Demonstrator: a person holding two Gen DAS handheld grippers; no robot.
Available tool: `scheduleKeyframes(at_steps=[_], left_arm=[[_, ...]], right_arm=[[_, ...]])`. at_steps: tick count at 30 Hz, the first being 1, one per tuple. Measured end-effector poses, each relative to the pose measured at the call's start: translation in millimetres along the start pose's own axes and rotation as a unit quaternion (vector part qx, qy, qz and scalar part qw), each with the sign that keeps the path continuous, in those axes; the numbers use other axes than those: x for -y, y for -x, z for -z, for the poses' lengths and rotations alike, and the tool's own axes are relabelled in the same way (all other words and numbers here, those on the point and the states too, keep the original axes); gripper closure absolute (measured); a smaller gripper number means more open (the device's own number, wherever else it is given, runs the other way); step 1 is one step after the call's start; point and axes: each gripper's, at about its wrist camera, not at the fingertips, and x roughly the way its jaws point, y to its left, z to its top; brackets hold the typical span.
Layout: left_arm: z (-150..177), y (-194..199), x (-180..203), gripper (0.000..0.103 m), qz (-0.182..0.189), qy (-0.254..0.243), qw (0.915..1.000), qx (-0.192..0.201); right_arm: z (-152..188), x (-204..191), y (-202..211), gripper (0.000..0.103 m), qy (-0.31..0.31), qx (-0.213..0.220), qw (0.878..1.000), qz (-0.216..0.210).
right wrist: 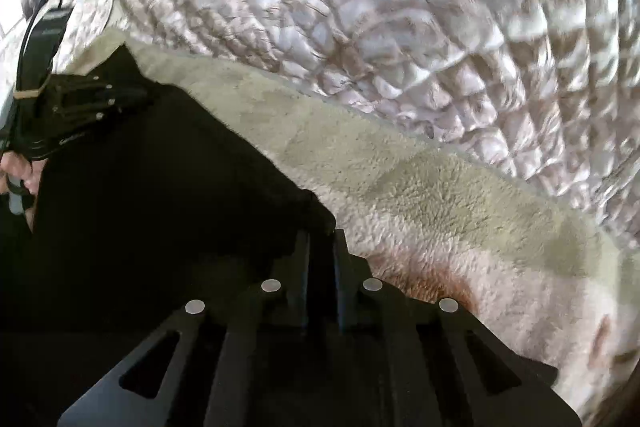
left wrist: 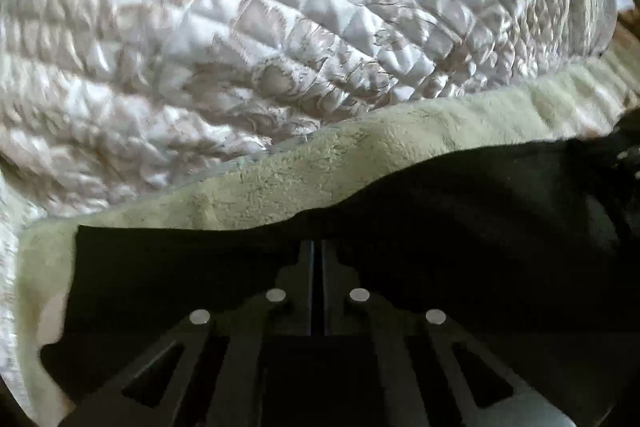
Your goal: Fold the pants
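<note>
The black pants lie on a pale green fleece blanket on a bed. In the left wrist view my left gripper has its fingers pressed together over the black fabric, near the pants' far edge. In the right wrist view the pants fill the left half, and my right gripper is shut at a corner of the black fabric beside the blanket. The left gripper also shows in the right wrist view at the far left, on the pants.
A white quilted bedspread covers the bed beyond the blanket and also shows in the right wrist view. A person's hand is at the left edge. A brownish stain marks the blanket near my right gripper.
</note>
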Motion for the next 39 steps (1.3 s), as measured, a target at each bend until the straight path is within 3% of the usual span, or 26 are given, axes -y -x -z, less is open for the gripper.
scheduleKeyframes(at_steps=[3, 8, 13, 17, 21, 23, 26, 28, 29, 30, 31, 33, 39], left_arm=[[3.7, 26.5, -5.7, 0.1, 0.015, 0.029, 0.9993, 0.02], [22.8, 114.7, -22.3, 0.1, 0.03, 0.078, 0.9928, 0.085], [77.6, 195.8, -23.3, 0.099, 0.053, 0.117, 0.984, 0.123], [145.5, 217.8, -6.3, 0.099, 0.079, 0.15, 0.9808, 0.096], [203.8, 208.5, 11.6, 0.099, 0.091, 0.174, 0.98, 0.03], [219.4, 208.1, 15.2, 0.099, 0.093, 0.182, 0.9789, 0.012], [225.8, 223.3, 14.2, 0.099, 0.089, 0.185, 0.9784, 0.021], [223.4, 233.7, 9.8, 0.097, 0.077, 0.188, 0.9786, 0.032], [220.9, 238.6, 8.6, 0.096, 0.075, 0.186, 0.9789, 0.039], [217.1, 243.0, 7.7, 0.088, 0.072, 0.185, 0.9791, 0.046], [212.4, 245.4, 5.9, 0.072, 0.068, 0.185, 0.9791, 0.052], [202.4, 245.1, 4.7, 0.056, 0.061, 0.185, 0.9788, 0.061], [169.9, 220.6, 15.8, 0.054, 0.05, 0.163, 0.9835, 0.06]], right_arm=[[-2.8, -9.3, 26.8, 0.095, -0.004, 0.026, 1.0, 0.002], [21.5, -32.6, 106.8, 0.095, -0.022, 0.092, 0.995, -0.01], [93.3, -75.3, 160.6, 0.095, -0.048, 0.118, 0.991, -0.026], [168.4, -107.7, 164.9, 0.094, -0.098, 0.087, 0.99, -0.054], [225.7, -123.9, 143.6, 0.093, -0.173, 0.023, 0.982, -0.076], [241.8, -126.7, 144.2, 0.09, -0.195, 0.023, 0.977, -0.077], [249.7, -128.5, 161.7, 0.073, -0.222, 0.044, 0.97, -0.088], [256.5, -127.4, 173.4, 0.053, -0.246, 0.06, 0.963, -0.094], [260.8, -127.3, 178.5, 0.051, -0.255, 0.067, 0.96, -0.097], [266.8, -125.5, 184.0, 0.05, -0.27, 0.076, 0.955, -0.098], [270.9, -125.7, 186.8, 0.05, -0.281, 0.08, 0.951, -0.097], [282.8, -119.6, 188.8, 0.05, -0.319, 0.089, 0.939, -0.097], [299.0, -93.8, 182.2, 0.05, -0.414, 0.087, 0.903, -0.071]])
